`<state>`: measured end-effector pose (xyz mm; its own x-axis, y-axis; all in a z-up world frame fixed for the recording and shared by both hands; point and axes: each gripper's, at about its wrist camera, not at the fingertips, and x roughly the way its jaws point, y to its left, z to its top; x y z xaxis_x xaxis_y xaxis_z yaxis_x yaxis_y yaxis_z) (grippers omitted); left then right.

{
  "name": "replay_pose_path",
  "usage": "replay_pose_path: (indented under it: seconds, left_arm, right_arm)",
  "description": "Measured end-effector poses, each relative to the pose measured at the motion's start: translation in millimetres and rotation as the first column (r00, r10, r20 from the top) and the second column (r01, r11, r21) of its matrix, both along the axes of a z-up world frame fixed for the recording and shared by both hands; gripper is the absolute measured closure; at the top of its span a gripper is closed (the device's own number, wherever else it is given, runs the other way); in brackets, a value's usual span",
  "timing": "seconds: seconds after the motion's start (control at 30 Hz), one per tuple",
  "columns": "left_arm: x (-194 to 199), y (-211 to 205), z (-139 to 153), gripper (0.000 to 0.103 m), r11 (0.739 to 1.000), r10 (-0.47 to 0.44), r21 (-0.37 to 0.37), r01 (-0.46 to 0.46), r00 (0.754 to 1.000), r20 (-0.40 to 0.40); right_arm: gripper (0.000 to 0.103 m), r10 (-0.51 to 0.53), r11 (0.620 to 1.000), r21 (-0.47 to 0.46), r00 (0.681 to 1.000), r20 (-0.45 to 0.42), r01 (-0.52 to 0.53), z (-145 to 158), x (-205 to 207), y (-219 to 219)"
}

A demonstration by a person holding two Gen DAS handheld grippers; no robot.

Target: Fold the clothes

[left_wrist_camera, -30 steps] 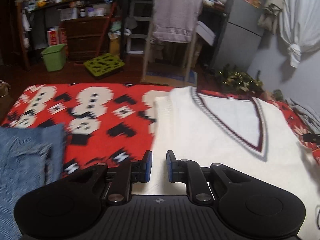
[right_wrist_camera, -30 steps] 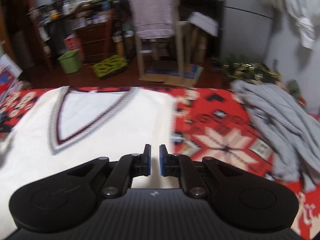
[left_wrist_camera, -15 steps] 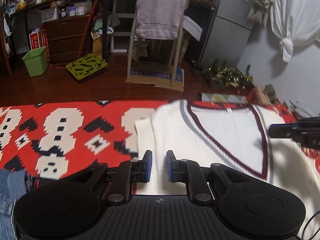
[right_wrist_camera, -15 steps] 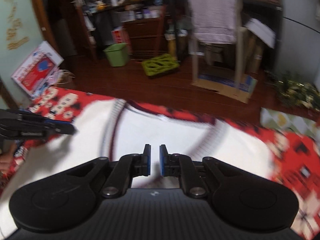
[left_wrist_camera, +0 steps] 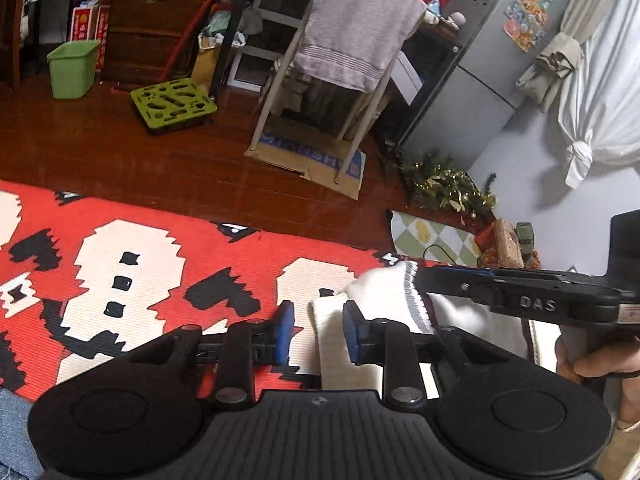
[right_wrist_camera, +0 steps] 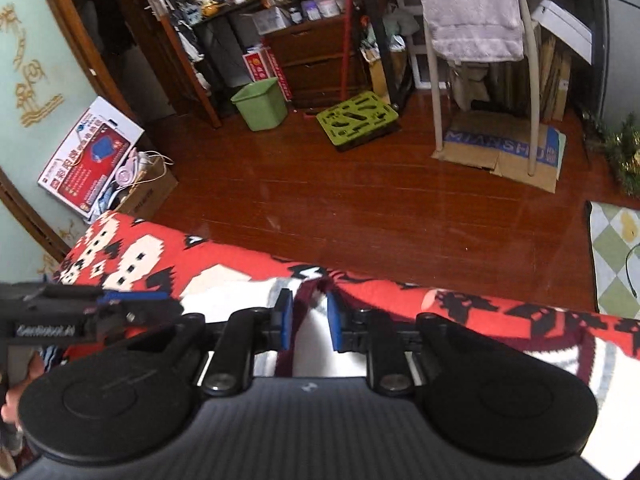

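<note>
step in hand: lining both tongs up on the far, collar-end edge of the white vest (left_wrist_camera: 372, 304), ready to pinch it for a fold, far as I can judge

where the vest is: lying flat on the red patterned blanket (left_wrist_camera: 132, 264), collar end toward the wooden floor (left_wrist_camera: 168, 160)

left tongs (left_wrist_camera: 316, 330): pads apart, nothing pinched; the vest's shoulder edge sits between them

right tongs (right_wrist_camera: 307, 320): also apart, straddling the dark red collar trim (right_wrist_camera: 304, 300), no grip on it yet

doing it well: I'd push each set further over the edge so both knit layers get between the pads before closing, then lift the two corners level so the fold lands square

watch out: the trim is thin, so a shallow bite could slip off, I reckon

count: 1 vest, 2 tongs, 1 blanket, 1 bit of denim (left_wrist_camera: 14, 432) at my left, 1 towel (left_wrist_camera: 356, 24) on 1 chair (left_wrist_camera: 276, 92), 1 green bin (right_wrist_camera: 260, 104)
</note>
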<state>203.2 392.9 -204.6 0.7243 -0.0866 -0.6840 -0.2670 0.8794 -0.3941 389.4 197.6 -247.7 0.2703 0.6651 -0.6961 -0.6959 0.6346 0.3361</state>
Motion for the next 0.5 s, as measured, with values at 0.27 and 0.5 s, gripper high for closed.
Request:
replay_pose_path:
  seconds: [0.27,0.5]
  left_arm:
    - [0,-6,-3,0.103,0.999,0.034,0.031,-0.034,0.999,0.008]
    - [-8,-2,-2,0.103,0.994,0.092,0.049,-0.094,0.995,0.038]
  right_arm:
    - [0.101,-0.003,1.000,-0.009,0.999,0.034,0.003,-5,4,17]
    - [0.102,-0.017,0.999,-0.028,0.997,0.071,0.019,-4,0,17]
